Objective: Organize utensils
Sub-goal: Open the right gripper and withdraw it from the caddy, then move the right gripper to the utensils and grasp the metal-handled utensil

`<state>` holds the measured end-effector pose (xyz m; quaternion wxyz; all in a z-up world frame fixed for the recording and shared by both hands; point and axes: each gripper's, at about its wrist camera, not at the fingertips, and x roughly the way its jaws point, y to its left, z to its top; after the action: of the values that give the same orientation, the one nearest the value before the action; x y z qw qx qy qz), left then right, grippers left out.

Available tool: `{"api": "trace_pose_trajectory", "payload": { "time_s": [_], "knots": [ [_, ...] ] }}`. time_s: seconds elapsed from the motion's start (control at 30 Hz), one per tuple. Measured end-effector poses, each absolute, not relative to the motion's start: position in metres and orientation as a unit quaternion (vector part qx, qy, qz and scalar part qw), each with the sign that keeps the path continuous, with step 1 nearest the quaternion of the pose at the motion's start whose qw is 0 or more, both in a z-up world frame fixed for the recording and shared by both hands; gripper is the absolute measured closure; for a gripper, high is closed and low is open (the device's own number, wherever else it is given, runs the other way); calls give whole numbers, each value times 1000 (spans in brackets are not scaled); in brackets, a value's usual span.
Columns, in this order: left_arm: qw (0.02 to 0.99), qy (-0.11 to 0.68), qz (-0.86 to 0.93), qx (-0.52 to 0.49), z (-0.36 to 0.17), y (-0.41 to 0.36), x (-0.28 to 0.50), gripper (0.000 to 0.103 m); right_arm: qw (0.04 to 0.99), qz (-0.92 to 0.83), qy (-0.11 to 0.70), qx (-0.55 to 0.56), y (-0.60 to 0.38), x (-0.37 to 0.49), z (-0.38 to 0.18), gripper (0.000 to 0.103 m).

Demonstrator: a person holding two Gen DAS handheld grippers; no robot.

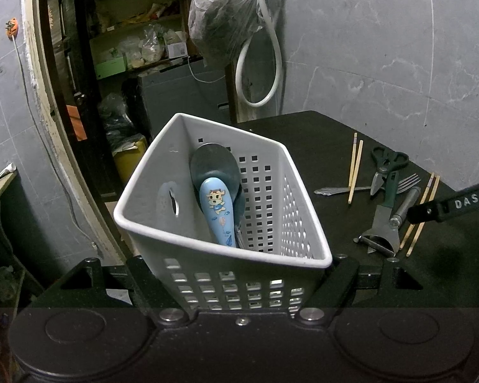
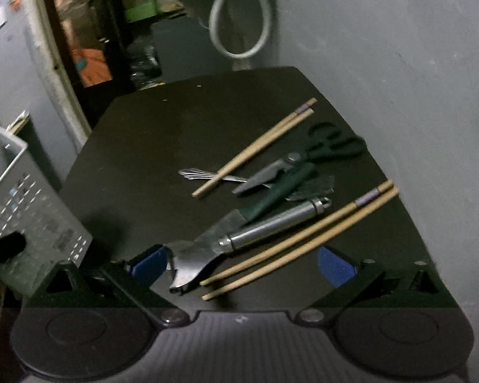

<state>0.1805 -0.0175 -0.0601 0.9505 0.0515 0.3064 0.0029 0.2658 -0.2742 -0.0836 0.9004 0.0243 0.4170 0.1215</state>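
Observation:
My left gripper (image 1: 239,282) is shut on a white perforated basket (image 1: 143,198), which tilts away from me. A blue cartoon spoon (image 1: 218,214) and a dark ladle (image 1: 214,162) stand inside it. My right gripper (image 2: 242,266) is open, its blue pads (image 2: 335,266) low over the black table (image 2: 175,127). Between the pads lie the head of a metal-handled peeler (image 2: 271,223) and the near tips of a chopstick pair (image 2: 303,239). Beyond are a green-handled scraper (image 2: 281,191), scissors (image 2: 303,156), a fork (image 2: 201,175) and a second chopstick pair (image 2: 255,146).
The basket (image 2: 32,198) stands at the table's left edge in the right wrist view. A grey wall runs along the right, with a white hose (image 1: 271,63) and a bagged bundle (image 1: 223,22) hanging at the back. A dark doorway with shelves lies behind.

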Motion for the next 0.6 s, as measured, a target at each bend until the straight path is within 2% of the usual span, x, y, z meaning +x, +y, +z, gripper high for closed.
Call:
{"api": "trace_pose_trajectory", "payload": {
  "time_s": [0.23,0.5,0.6],
  "knots": [
    [950,307,4,51,-60,-17,180,24,903,104,416,9,-283,293,-92,0],
    [950,309,6,51,-61,-16,179,24,893,137,417,96,-293,317,-102,1],
    [949,310,7,53,-60,-18,179,24,890,145,415,118,-295,320,-106,7]
  ]
}}
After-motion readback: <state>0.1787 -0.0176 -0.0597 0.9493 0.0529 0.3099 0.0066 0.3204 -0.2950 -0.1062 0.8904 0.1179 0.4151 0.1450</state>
